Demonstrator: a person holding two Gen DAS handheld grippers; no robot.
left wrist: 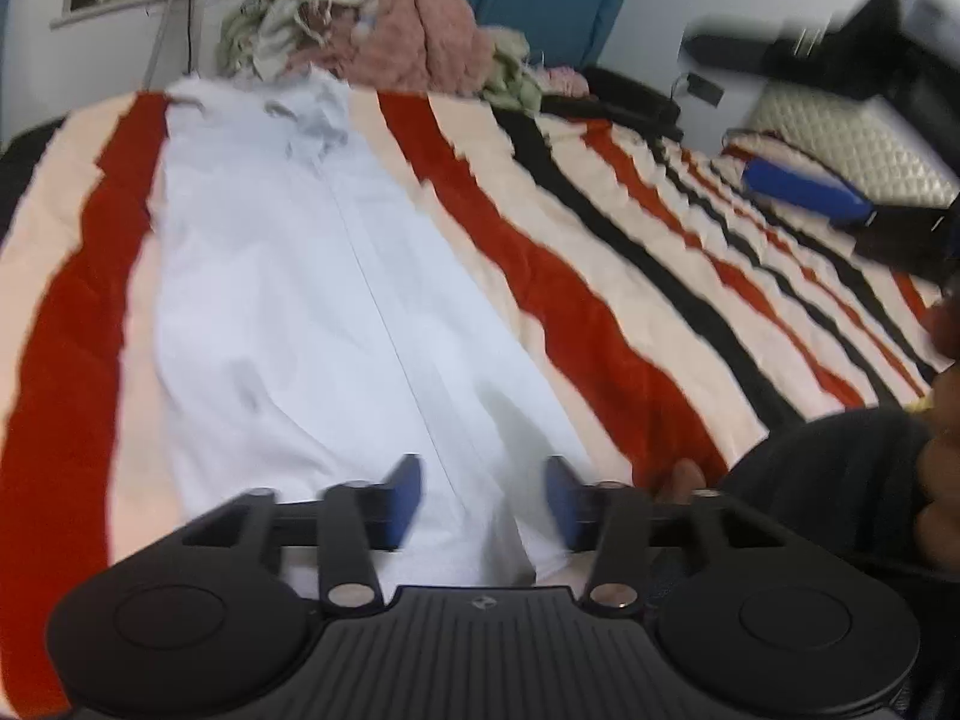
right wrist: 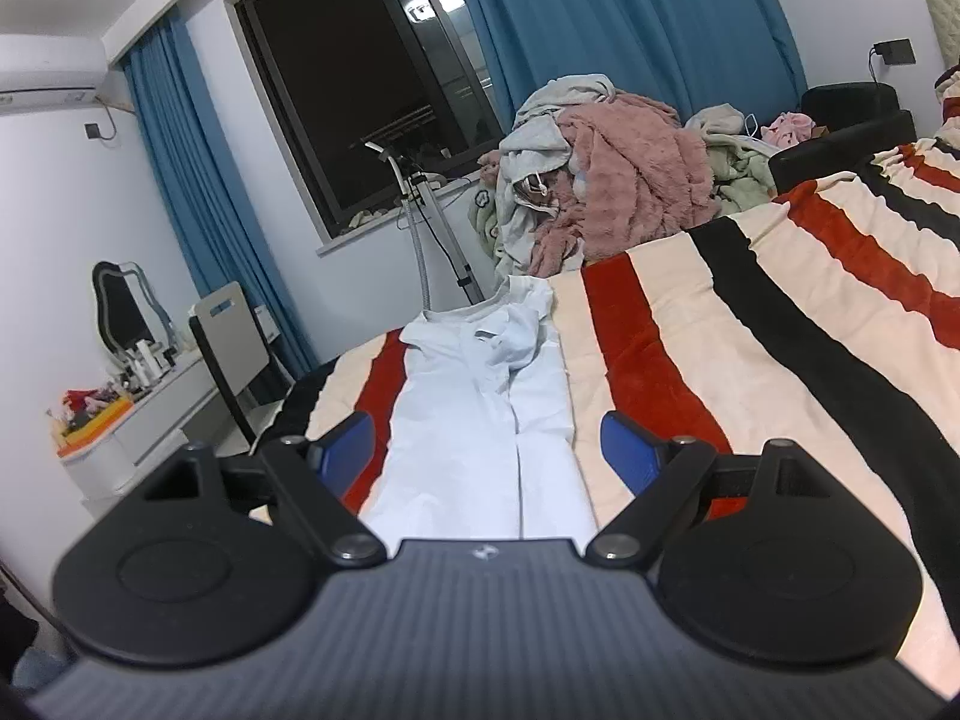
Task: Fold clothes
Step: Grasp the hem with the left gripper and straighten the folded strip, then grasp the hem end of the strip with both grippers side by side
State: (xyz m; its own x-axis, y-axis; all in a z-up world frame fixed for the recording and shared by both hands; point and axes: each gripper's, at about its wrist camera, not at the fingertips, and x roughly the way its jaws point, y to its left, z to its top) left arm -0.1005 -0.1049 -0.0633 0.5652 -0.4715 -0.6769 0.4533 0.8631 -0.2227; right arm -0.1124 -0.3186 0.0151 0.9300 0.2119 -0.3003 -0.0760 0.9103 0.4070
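Left wrist view: the left tongs stand released, blue pads apart above the near end of a pale blue garment with nothing pressed between them. The garment lies stretched lengthwise on the striped bedspread of red, cream and black, folded narrow with a straight edge running down its middle. A heap of unfolded clothes, pink and pale green among them, sits past its far end. At the right edge the right tongs show blurred, one blue pad visible, over the bed.

Right wrist view: the right tongs are spread wide and empty, pads either side of the garment's near end, not touching it. The garment runs away along the bedspread toward the clothes heap. Behind are blue curtains, a dark window and, at left, a desk with small items
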